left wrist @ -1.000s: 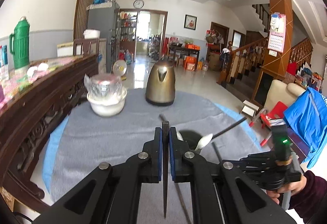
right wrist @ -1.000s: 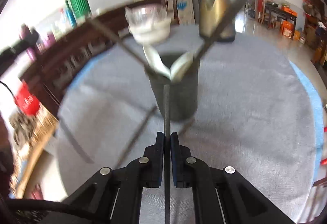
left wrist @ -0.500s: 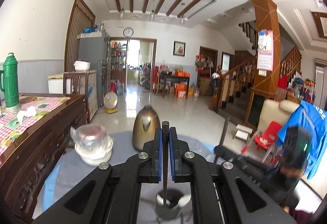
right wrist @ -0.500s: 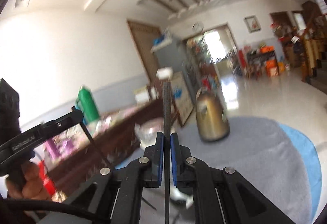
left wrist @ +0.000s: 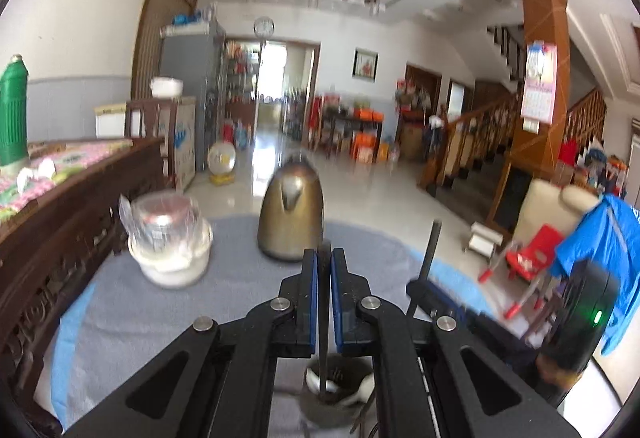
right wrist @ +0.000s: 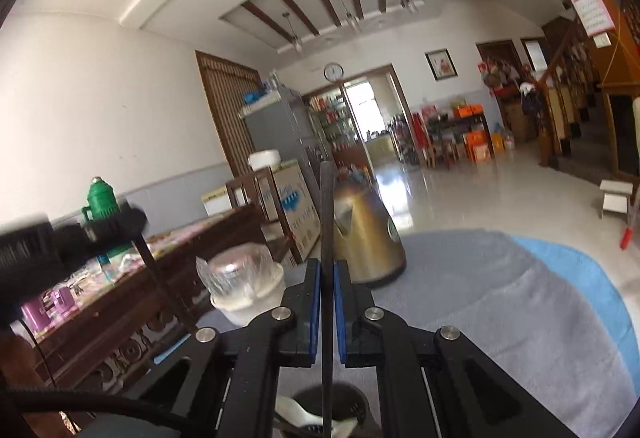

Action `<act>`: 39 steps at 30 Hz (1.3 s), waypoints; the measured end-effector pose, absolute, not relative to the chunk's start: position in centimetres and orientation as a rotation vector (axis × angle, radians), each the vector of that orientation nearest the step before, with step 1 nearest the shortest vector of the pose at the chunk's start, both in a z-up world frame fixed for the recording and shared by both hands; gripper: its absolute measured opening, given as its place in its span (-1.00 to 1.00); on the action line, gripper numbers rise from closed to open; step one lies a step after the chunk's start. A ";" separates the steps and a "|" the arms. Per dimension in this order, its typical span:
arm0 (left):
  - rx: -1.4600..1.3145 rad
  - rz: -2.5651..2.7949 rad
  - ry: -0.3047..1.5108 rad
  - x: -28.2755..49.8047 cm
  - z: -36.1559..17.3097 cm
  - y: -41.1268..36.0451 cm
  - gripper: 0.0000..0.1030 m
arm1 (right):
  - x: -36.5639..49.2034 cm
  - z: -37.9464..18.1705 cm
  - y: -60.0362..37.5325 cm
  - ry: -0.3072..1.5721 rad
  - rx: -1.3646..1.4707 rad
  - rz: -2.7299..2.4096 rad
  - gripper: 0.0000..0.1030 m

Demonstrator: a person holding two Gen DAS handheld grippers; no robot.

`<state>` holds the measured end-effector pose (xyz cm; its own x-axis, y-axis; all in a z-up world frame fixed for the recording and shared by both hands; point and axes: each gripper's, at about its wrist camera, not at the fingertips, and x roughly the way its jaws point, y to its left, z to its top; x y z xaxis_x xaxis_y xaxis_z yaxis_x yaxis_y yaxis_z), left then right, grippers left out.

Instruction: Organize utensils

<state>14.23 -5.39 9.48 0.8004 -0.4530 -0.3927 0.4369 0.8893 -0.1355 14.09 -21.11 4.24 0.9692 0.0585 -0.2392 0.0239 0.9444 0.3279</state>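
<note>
My left gripper [left wrist: 324, 258] is shut on a dark chopstick [left wrist: 324, 358] held upright, its lower end over the mouth of the dark utensil holder [left wrist: 336, 410], which has white spoons [left wrist: 362, 390] in it. The right gripper [left wrist: 436, 302] is beside it on the right, with a second chopstick [left wrist: 431, 250] rising from it. In the right wrist view, the right gripper [right wrist: 327, 266] is shut on that chopstick [right wrist: 326, 206], upright above the holder [right wrist: 348, 404] and a white spoon [right wrist: 300, 414]. The left gripper [right wrist: 116, 222] is at the left with its chopstick [right wrist: 160, 278].
The round table [left wrist: 160, 318] has a grey cloth over blue. On its far side stand a brass-coloured kettle [left wrist: 292, 222] and a white bowl with a plastic-wrapped item [left wrist: 170, 250]. A dark wooden sideboard [left wrist: 60, 238] with a green flask [left wrist: 14, 114] runs along the left.
Both grippers rose and came over the holder. The right wrist view swung from looking down at the holder to looking across the room, its chopstick now upright. Both grips stayed shut.
</note>
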 end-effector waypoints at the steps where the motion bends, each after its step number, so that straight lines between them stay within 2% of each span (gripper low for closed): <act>1: -0.037 -0.478 0.441 14.1 9.2 -5.3 -0.87 | 13.9 4.0 -21.2 0.260 0.336 0.023 -0.87; 3: -0.040 -0.491 0.445 13.6 9.0 -4.7 -0.87 | 13.5 3.8 -21.3 0.277 0.321 0.044 -0.86; 5: -0.049 -0.501 0.455 13.0 9.1 -4.2 -0.78 | 13.2 3.5 -21.2 0.294 0.310 0.051 -0.85; 7: -0.060 -0.519 0.456 12.5 9.3 -3.7 -0.42 | 12.8 3.3 -21.7 0.312 0.317 0.070 -0.84; 9: -0.053 -0.506 0.437 11.7 9.5 -3.3 -0.26 | 12.8 3.2 -21.7 0.311 0.311 0.064 -0.85; 18: -0.030 -0.381 0.345 7.3 10.0 0.9 -0.22 | 12.8 3.3 -22.0 0.326 0.302 0.044 -0.86; 22: -0.029 -0.315 0.343 5.8 9.1 3.2 -0.14 | 11.8 5.1 -22.2 0.279 0.334 0.054 -0.86; 24: -0.041 -0.307 0.391 5.7 8.1 4.1 -0.06 | 11.2 6.6 -22.3 0.232 0.338 0.053 -0.86; 31: -0.084 -0.339 0.613 5.6 2.3 4.3 -0.05 | 10.4 10.5 -21.4 0.078 0.298 -0.036 -0.86; 34: -0.083 -0.371 0.709 4.7 -0.7 3.4 -0.05 | 11.0 10.2 -20.0 0.055 0.213 -0.089 -0.86; 39: -0.089 -0.399 0.817 2.9 -3.7 2.5 -0.05 | 13.0 7.3 -18.3 0.133 0.133 -0.108 -0.86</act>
